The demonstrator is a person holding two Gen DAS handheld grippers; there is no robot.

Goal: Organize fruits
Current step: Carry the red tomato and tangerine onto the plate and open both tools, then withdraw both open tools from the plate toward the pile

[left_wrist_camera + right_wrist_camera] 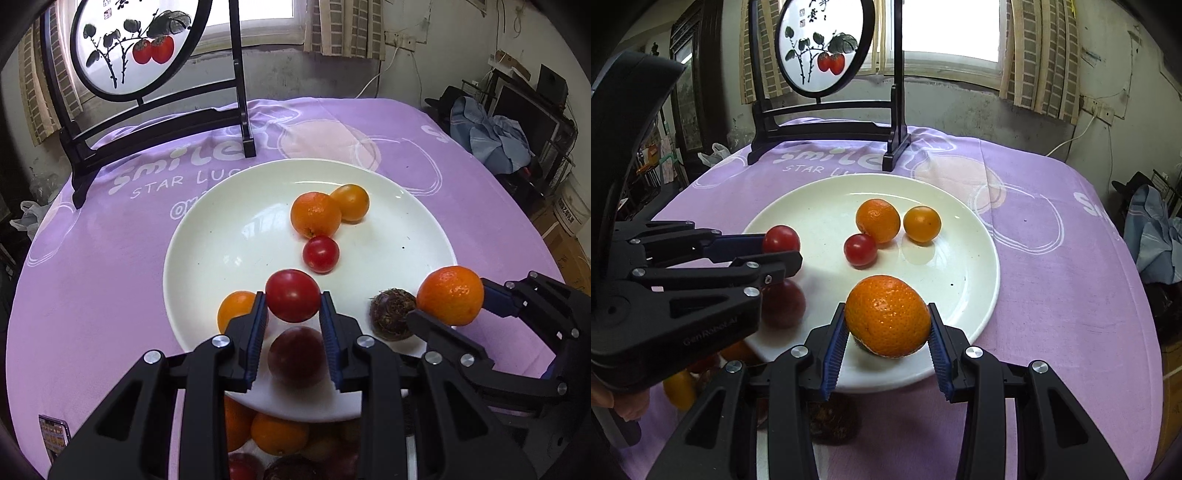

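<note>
A white plate (236, 236) (820, 206) lies on the purple cloth. On it sit an orange (315, 214) (878, 220), a smaller yellow-orange fruit (351, 202) (922, 223) and a red tomato (321, 254) (860, 249). My left gripper (292, 306) (781, 254) is shut on a red tomato (292, 294) (781, 239) just above the plate's near part. My right gripper (887, 325) (448, 314) is shut on an orange (887, 315) (450, 294) above the plate's near right rim.
A dark rough fruit (392, 314) sits at the plate's near edge, an orange one (236, 310) at its left. More fruits (279, 434) (679, 387) lie below the plate. A black framed screen (155, 74) (827, 92) stands at the back. A phone (54, 435) lies near left.
</note>
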